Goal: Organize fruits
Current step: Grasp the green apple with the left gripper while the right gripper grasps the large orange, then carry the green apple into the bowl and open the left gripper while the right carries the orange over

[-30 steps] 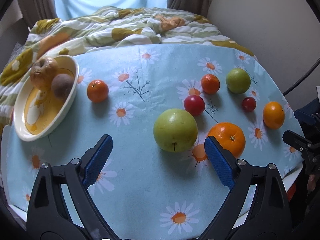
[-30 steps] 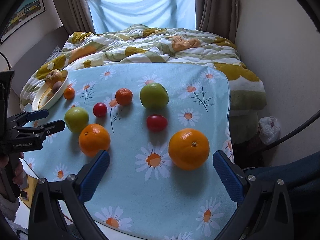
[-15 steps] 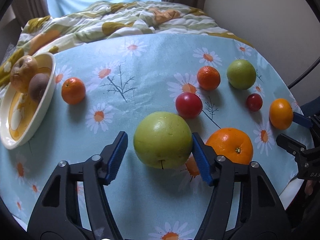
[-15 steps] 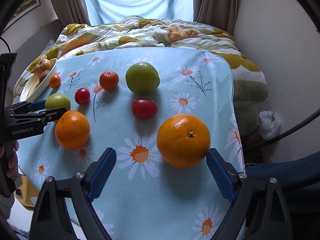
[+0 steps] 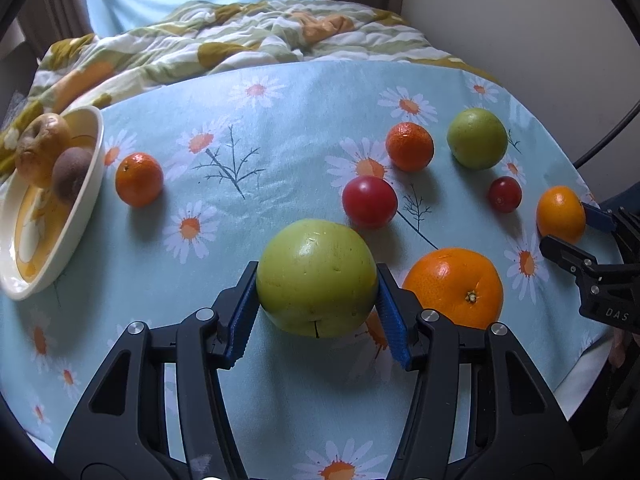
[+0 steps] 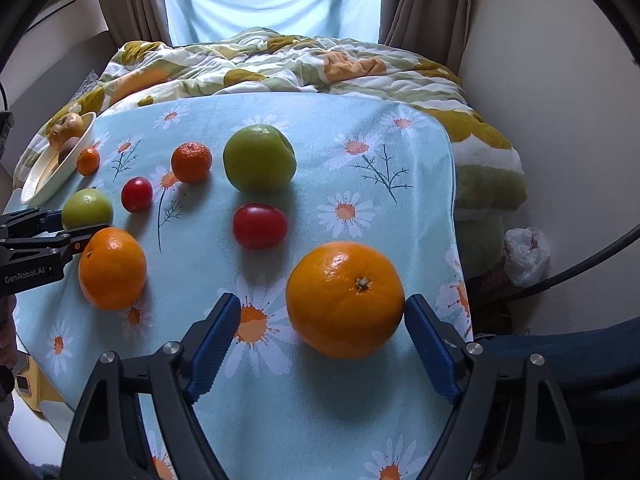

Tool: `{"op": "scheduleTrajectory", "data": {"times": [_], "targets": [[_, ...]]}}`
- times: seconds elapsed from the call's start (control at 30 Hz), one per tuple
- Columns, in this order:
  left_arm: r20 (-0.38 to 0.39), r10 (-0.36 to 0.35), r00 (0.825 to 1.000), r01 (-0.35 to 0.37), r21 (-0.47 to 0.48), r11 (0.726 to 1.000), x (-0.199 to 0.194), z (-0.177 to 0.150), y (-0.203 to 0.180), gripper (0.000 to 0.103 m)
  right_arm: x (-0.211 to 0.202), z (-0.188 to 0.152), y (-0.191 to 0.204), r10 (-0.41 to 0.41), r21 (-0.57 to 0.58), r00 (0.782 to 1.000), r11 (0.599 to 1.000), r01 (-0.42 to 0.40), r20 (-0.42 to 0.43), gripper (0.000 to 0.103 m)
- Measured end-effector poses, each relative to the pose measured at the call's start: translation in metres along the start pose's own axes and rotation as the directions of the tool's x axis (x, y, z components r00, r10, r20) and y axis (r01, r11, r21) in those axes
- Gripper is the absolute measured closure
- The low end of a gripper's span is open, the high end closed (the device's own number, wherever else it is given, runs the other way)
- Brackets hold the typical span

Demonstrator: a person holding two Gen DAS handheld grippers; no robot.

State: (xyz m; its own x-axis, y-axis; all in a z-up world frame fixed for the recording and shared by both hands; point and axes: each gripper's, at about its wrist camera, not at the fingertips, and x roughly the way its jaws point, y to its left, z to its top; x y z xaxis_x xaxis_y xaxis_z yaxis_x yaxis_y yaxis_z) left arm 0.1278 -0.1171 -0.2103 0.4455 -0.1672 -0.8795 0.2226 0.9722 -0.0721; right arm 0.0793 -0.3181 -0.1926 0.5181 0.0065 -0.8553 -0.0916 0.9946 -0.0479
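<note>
Both blue pads of our left gripper (image 5: 316,312) press the flanks of the large green apple (image 5: 316,278) at lower centre of the left wrist view; its jaws have just been closing and now clamp the fruit, which sits on the daisy-print cloth (image 5: 280,120). Our right gripper (image 6: 322,338) has also just been closing, yet it is not gripping: in the right wrist view its right pad is just beside the big orange (image 6: 345,298) at lower centre, and its left pad stands clear with cloth showing between.

Progress, in our judgement, is early. Only two brownish fruits lie in the cream bowl (image 5: 86,208) at the left edge. Left loose on the cloth, largest first: a second orange (image 5: 454,287) right of the held apple, a second green apple (image 5: 477,138) at upper right, two mandarins (image 5: 139,179) (image 5: 409,146), then two small red fruits (image 5: 369,201) (image 5: 505,194).
</note>
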Motion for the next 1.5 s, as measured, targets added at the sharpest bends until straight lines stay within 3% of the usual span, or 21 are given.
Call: {"op": "scheduleTrajectory", "data": {"times": [0.33, 0.77, 1.07, 1.5], "targets": [[0.002, 0.016, 1.0, -0.016, 0.005, 1.0, -0.005, -0.01, 0.001, 0.042, 0.01, 0.001, 0.0, -0.085, -0.035, 0.996, 0.996, 0.085, 0.003, 0.046], [0.013, 0.029, 0.999, -0.029, -0.004, 1.0, -0.02, -0.016, 0.002, 0.042, -0.007, 0.007, 0.002, -0.014, -0.022, 1.0, 1.0, 0.014, 0.008, 0.047], [0.072, 0.041, 0.997, -0.039, -0.031, 0.999, -0.059, -0.013, 0.007, 0.042, -0.031, 0.017, 0.015, 0.037, -0.042, 0.999, 0.998, -0.035, 0.031, 0.047], [0.151, 0.079, 0.985, -0.067, -0.085, 0.994, -0.117, -0.001, 0.05, 0.042, -0.076, 0.057, 0.074, 0.13, -0.136, 0.987, 0.984, -0.117, 0.093, 0.047]]}}
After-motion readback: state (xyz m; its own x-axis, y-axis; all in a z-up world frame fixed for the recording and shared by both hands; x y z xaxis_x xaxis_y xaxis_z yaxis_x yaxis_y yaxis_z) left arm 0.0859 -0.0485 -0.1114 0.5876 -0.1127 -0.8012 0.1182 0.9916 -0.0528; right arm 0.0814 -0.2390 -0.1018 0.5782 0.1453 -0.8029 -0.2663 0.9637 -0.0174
